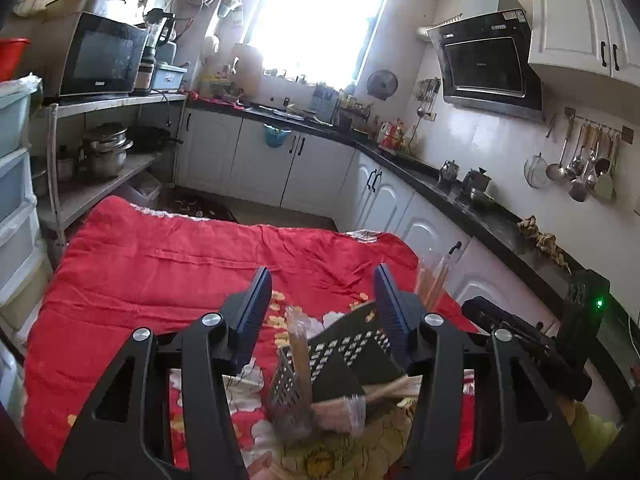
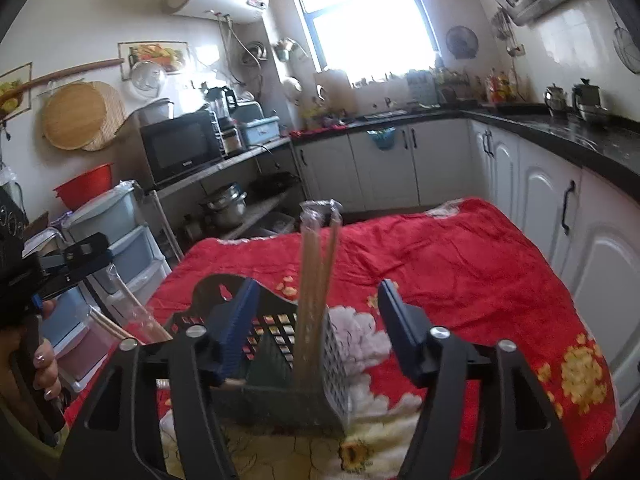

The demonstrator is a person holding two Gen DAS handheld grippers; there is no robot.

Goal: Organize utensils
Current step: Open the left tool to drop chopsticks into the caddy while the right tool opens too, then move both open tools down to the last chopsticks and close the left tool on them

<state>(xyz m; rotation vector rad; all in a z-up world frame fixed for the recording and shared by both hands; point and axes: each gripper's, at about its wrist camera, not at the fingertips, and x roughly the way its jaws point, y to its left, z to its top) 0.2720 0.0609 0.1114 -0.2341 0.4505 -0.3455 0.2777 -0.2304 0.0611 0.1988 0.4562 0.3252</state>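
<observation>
A red floral cloth covers the table in a small kitchen, with white cabinets under a dark counter to the right of the right hand-held gripper and a shelf with a microwave to its left. Straight ahead of both tools stands a black perforated utensil holder on the cloth, with wrapped chopsticks standing upright in it. In the left wrist view the holder lies between and below the fingers of the left hand-held gripper, with more wrapped chopsticks in its near compartment. Both tools have their fingers spread apart and grip nothing. Beyond the holder the cloth is bare to its far edge; the cabinets run close along its right edge.
</observation>
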